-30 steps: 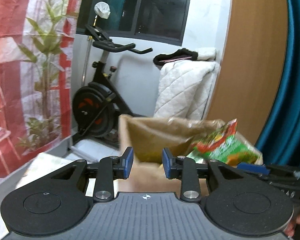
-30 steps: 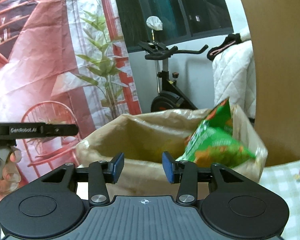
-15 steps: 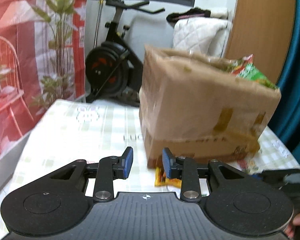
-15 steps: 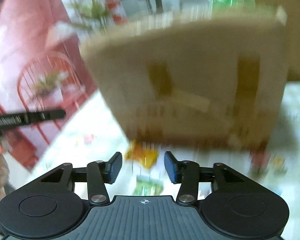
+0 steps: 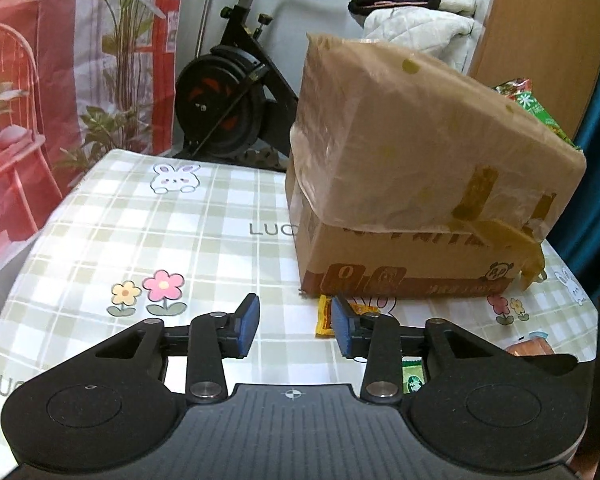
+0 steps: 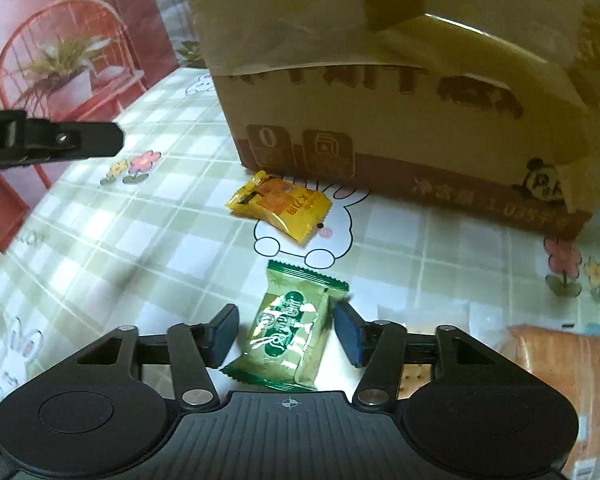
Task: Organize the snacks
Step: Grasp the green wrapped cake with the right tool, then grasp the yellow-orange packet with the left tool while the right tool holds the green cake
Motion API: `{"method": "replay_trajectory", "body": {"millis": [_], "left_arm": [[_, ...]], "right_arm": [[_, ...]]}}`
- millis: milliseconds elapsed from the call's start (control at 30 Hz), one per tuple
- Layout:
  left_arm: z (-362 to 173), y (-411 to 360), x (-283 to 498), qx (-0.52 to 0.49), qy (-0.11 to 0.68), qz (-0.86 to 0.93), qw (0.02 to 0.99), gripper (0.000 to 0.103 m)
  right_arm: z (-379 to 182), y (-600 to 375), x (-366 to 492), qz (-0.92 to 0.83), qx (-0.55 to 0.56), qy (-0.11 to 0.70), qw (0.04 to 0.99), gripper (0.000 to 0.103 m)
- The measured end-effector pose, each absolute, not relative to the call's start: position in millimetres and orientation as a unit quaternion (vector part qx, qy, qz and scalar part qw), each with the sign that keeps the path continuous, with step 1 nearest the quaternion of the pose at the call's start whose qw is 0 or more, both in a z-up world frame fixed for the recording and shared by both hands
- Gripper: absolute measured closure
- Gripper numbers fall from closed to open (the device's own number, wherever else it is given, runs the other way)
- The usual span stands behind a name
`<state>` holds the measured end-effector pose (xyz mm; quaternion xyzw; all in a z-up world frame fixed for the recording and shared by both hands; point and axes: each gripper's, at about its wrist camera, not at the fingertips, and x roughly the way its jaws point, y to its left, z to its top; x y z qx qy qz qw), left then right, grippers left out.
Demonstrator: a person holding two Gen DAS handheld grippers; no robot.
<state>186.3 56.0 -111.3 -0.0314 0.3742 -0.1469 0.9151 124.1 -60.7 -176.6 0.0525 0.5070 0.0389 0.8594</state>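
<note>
Nearest the right wrist camera, the right tongs (image 6: 285, 334) are hanging over a checked worktop (image 6: 148, 232), their blue pads spread, having just been closing a little, with a green snack packet (image 6: 290, 334) lying flat between them; the right pad is close against the packet's edge, but whether it is touching cannot be told, and the left pad is standing apart from it. White script is showing on the green packet, too small to read. To the right, an orange-brown wrapped snack (image 6: 560, 380) is lying at the frame's edge. Just beyond the green packet, a yellow snack packet (image 6: 280, 210) is resting on a printed rabbit, close to the foot of a cardboard box (image 6: 400, 112). In the left wrist view, the left tongs (image 5: 294, 326) are hovering above the worktop, spread and empty, having just been opening. The cloth is carrying printed flowers and the letters "LUC". The cardboard box (image 5: 400, 272) is standing open-topped, lined with a crinkled brown bag (image 5: 412, 136) folded down over its sides, with a green snack bag (image 5: 536, 108) poking out at the far right rim. A small panda is printed on the box. Behind the worktop, an exercise bike (image 5: 228, 100) is standing.
</note>
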Motion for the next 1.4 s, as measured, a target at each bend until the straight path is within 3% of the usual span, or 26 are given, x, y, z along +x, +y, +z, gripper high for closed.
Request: {"method": "replay_trajectory", "body": {"millis": [167,567,967,1267,1400], "left_arm": [[-128,39,195,-0.031,0.388,-0.161,0.907,0.048],[-178,8,235,-0.054,0.422,-0.183,0.886,0.049],[-175,8,207,-0.074,0.44,-0.267,0.854,0.049],[-161,1,213,0.011,0.385,-0.26,0.885,0.049],[-170,-9,228,0.029,0.395,-0.267,0.878,0.049]], "right_arm": [[-175,-78,121,0.027,0.055,0.495,0.867,0.067],[-176,-102,113,0.026,0.078,0.485,0.871,0.067],[-176,-100,109,0.025,0.081,0.48,0.873,0.067],[-176,-100,108,0.025,0.084,0.479,0.873,0.067],[-177,-101,108,0.028,0.084,0.48,0.873,0.067]]}}
